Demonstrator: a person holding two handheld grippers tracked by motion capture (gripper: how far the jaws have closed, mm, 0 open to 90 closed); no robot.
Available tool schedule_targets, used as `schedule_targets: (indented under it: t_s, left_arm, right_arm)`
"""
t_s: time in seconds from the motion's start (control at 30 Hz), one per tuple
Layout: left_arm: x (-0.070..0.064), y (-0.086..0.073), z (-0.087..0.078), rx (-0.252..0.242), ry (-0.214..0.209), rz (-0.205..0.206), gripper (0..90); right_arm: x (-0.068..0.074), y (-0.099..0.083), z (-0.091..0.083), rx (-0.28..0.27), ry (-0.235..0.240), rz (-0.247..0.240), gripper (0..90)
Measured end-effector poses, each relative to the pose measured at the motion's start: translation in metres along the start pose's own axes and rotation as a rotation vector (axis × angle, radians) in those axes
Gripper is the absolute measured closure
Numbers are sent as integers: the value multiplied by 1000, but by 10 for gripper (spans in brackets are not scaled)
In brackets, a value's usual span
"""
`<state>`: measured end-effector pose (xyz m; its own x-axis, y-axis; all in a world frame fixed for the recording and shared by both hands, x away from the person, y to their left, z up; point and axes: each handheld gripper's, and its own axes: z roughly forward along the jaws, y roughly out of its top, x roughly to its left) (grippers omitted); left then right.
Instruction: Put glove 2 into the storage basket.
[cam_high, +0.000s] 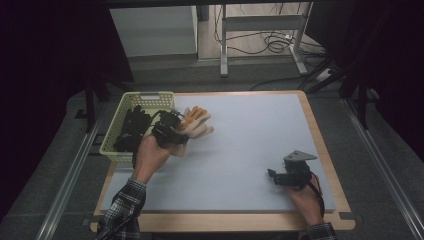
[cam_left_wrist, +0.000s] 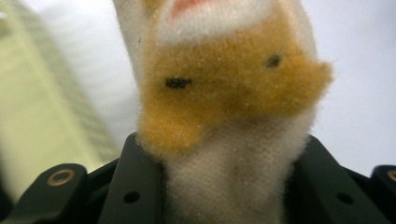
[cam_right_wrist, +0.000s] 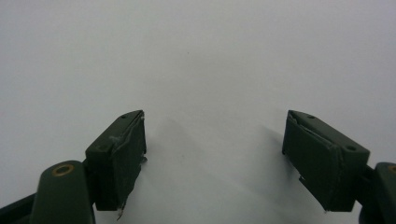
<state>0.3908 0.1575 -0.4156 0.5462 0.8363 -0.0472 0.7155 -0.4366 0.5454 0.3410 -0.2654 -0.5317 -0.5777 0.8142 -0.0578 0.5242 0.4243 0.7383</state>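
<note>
A fuzzy white and orange glove (cam_high: 198, 123) hangs just right of the pale green basket (cam_high: 149, 95), above the white mat (cam_high: 250, 135). My left gripper (cam_high: 174, 129) is shut on the glove's cuff end. In the left gripper view the glove's orange and white fabric (cam_left_wrist: 224, 84) is pinched between the jaws of that gripper (cam_left_wrist: 226, 145), with the basket wall (cam_left_wrist: 28, 116) blurred at the left. My right gripper (cam_high: 274, 176) rests low over the mat at the front right. Seen along its own jaws, the right gripper (cam_right_wrist: 215, 126) stands open with nothing between them.
Dark gloves (cam_high: 132, 127) lie inside the basket at the table's back left corner. A wooden rim (cam_high: 320, 145) frames the mat. Beyond the table stand a desk frame (cam_high: 223, 40) and loose cables (cam_high: 272, 42) on the floor.
</note>
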Motion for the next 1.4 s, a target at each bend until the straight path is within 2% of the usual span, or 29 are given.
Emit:
schedule_targets:
  t_s: [0.1, 0.2, 0.23, 0.27, 0.43, 0.63, 0.8, 1.0, 1.3, 1.33, 1.4]
  left_arm:
    - [17, 1, -12, -14, 48, -29, 630]
    - [38, 0, -23, -23, 86, -79, 628]
    - [38, 0, -23, -23, 86, -79, 627]
    - [50, -1, -27, -22, 112, -102, 627]
    - [76, -5, -33, -12, 161, -159, 623]
    - [111, -15, -30, 3, 204, -263, 617]
    - [133, -22, -15, 36, 232, -311, 613]
    - [140, -24, 19, 68, 233, -310, 606]
    - [127, -12, 64, 132, 189, -248, 588]
    - [127, -12, 67, 138, 179, -247, 581]
    - [129, -13, 79, 177, 121, -263, 541]
  right_arm:
    - [0, 0, 0, 0, 0, 0, 212]
    - [0, 0, 0, 0, 0, 0, 212]
    - [0, 0, 0, 0, 0, 0, 212]
    - [0, 0, 0, 0, 0, 0, 212]
    - [0, 0, 0, 0, 0, 0, 212]
    - [0, 0, 0, 0, 1, 1, 212]
    - [0, 0, 0, 0, 1, 1, 212]
    - [0, 0, 0, 0, 1, 0, 212]
    - [0, 0, 0, -1, 2, 1, 212]
    - [0, 0, 0, -1, 1, 0, 212]
    - [0, 0, 0, -1, 2, 0, 212]
